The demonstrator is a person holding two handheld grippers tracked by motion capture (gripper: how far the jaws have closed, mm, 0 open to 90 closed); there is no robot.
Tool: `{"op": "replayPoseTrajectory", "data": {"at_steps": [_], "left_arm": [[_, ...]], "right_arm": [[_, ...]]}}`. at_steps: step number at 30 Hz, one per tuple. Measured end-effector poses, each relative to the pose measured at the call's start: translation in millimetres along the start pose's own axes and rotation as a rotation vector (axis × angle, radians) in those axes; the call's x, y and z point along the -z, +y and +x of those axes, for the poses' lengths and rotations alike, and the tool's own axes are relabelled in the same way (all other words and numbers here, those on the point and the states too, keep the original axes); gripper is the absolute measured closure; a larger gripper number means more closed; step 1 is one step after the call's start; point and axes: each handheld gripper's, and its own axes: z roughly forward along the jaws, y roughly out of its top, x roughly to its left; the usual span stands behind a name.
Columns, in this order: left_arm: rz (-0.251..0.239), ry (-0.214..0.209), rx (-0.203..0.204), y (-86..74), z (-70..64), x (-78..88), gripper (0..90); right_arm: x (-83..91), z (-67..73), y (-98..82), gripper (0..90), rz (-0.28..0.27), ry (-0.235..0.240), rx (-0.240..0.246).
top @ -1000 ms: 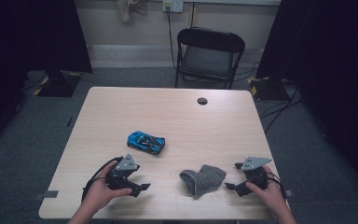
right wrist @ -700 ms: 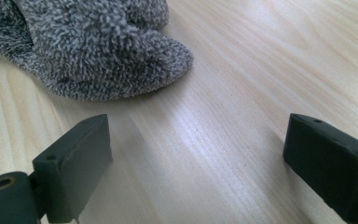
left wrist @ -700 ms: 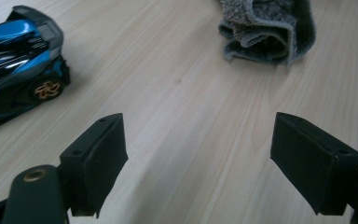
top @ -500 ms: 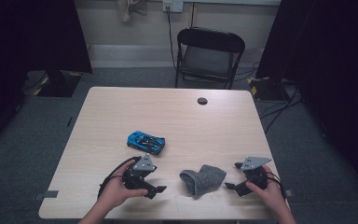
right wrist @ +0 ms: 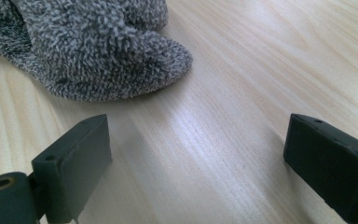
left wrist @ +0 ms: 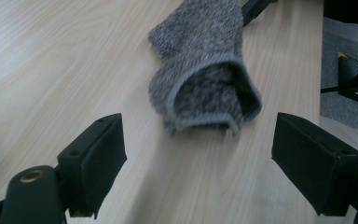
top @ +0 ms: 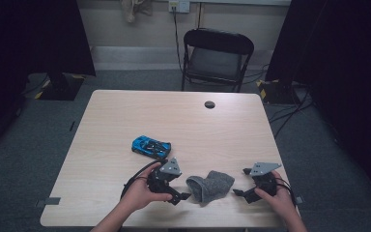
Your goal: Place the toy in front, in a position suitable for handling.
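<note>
A grey knitted sock (top: 209, 185) lies crumpled near the table's front edge, between the two grippers. My left gripper (top: 182, 197) sits just left of it, open, jaws pointed at it. In the left gripper view the sock's open cuff (left wrist: 209, 93) gapes toward me a little beyond the empty gripper (left wrist: 200, 154). My right gripper (top: 239, 194) rests to the sock's right, open with nothing between its jaws. The right gripper view has the sock's toe end (right wrist: 93, 46) lying ahead and to the left of the gripper (right wrist: 196, 154). A blue toy car (top: 150, 146) stands behind the left hand.
The wooden table (top: 183, 121) carries a small black round cap (top: 209, 104) near its far edge. A black folding chair (top: 216, 58) stands behind the table. Cables run over the grey carpet at the right (top: 290, 116).
My left hand has slid to the right along the table's front, closing in on the sock. The right hand, the sock and the car have stayed put.
</note>
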Motion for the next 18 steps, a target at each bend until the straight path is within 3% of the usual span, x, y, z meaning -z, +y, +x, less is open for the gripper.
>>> {"op": "replayPoseTrajectory", "data": {"at_steps": [18], "left_arm": [[0.012, -0.038, -0.032, 46.7, -4.4, -48.1, 16.4]], "right_arm": [[-0.3, -0.4, 0.3, 6.6, 0.0, 0.001, 0.0]]}}
